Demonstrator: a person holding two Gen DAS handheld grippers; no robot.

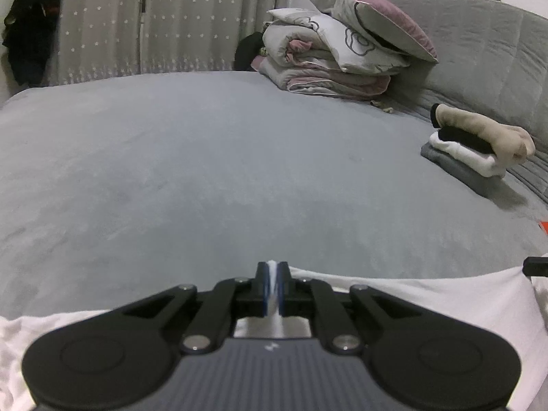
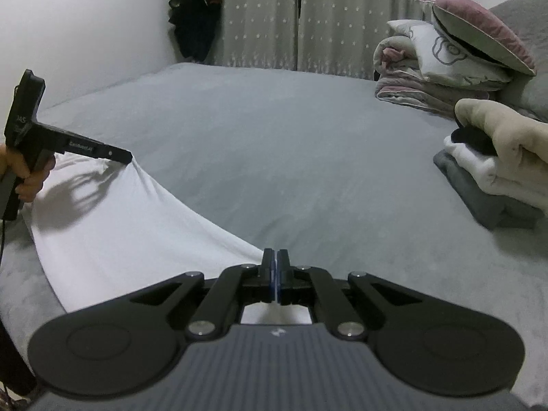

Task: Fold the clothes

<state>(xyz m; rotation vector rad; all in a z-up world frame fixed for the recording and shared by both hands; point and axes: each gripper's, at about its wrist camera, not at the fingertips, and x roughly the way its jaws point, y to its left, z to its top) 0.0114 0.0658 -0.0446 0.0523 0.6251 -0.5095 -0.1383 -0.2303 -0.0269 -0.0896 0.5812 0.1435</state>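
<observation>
A white garment [image 2: 130, 226] is stretched above the grey bed between both grippers. In the left wrist view my left gripper [image 1: 273, 269] is shut on a bunched fold of this white garment [image 1: 428, 294], which spreads under and to both sides of the tool. In the right wrist view my right gripper [image 2: 274, 257] is shut on the garment's near edge. The left gripper [image 2: 126, 157] shows at the left of the right wrist view, held by a hand [image 2: 30, 178], pinching the cloth's far corner. The right gripper's tip [image 1: 536, 265] pokes in at the right edge.
A stack of folded clothes [image 1: 476, 147] [image 2: 496, 167], beige on top, lies on the bed's right side. Folded quilts and pillows [image 1: 342, 44] are piled at the headboard. Grey bedsheet [image 1: 205, 157] stretches ahead. Curtains [image 1: 171, 17] and dark hanging clothes [image 2: 195, 13] stand behind.
</observation>
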